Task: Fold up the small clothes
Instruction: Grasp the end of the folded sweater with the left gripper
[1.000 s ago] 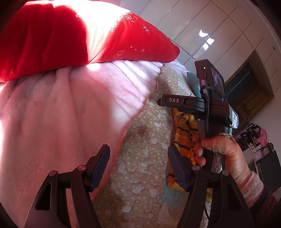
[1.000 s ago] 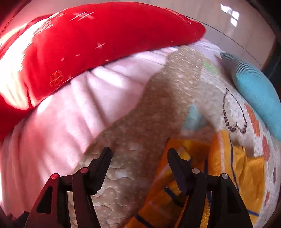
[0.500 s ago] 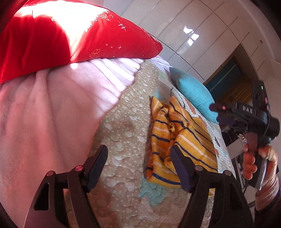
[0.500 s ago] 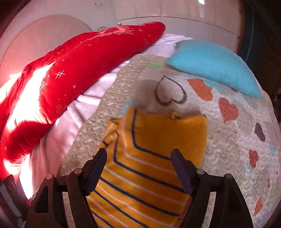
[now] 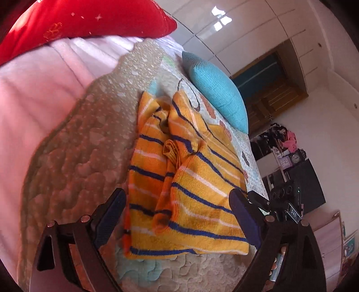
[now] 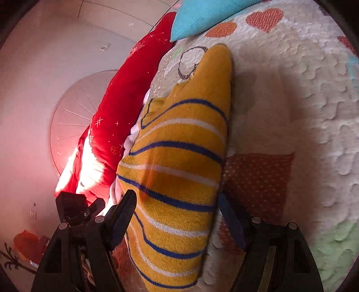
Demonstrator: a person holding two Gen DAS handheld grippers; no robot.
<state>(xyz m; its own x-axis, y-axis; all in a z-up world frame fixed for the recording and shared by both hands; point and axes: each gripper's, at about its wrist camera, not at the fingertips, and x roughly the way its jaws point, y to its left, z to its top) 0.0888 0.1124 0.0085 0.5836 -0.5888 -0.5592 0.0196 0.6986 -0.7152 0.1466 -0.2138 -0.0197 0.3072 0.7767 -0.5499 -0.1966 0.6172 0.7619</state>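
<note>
A small orange garment [image 5: 186, 179] with navy and white stripes lies crumpled on the quilted bedspread [image 5: 85, 152]. It also shows in the right wrist view [image 6: 179, 170]. My left gripper [image 5: 179, 215] is open, hovering over the garment's near end, holding nothing. My right gripper [image 6: 177, 215] is open, its fingers either side of the garment's edge, just above it. The right gripper's body also shows at the lower right of the left wrist view [image 5: 282, 206].
A red pillow [image 5: 85, 20] and pink blanket [image 5: 33, 89] lie left of the garment. A turquoise cushion [image 5: 217, 89] lies beyond it. The heart-patterned quilt [image 6: 303, 101] stretches right. Wardrobe doors, a doorway and a cluttered dark cabinet [image 5: 298, 179] stand behind.
Both grippers swung from the pillow side toward the garment. The right gripper moved right and lower, now closely facing the garment's edge. Both stayed open.
</note>
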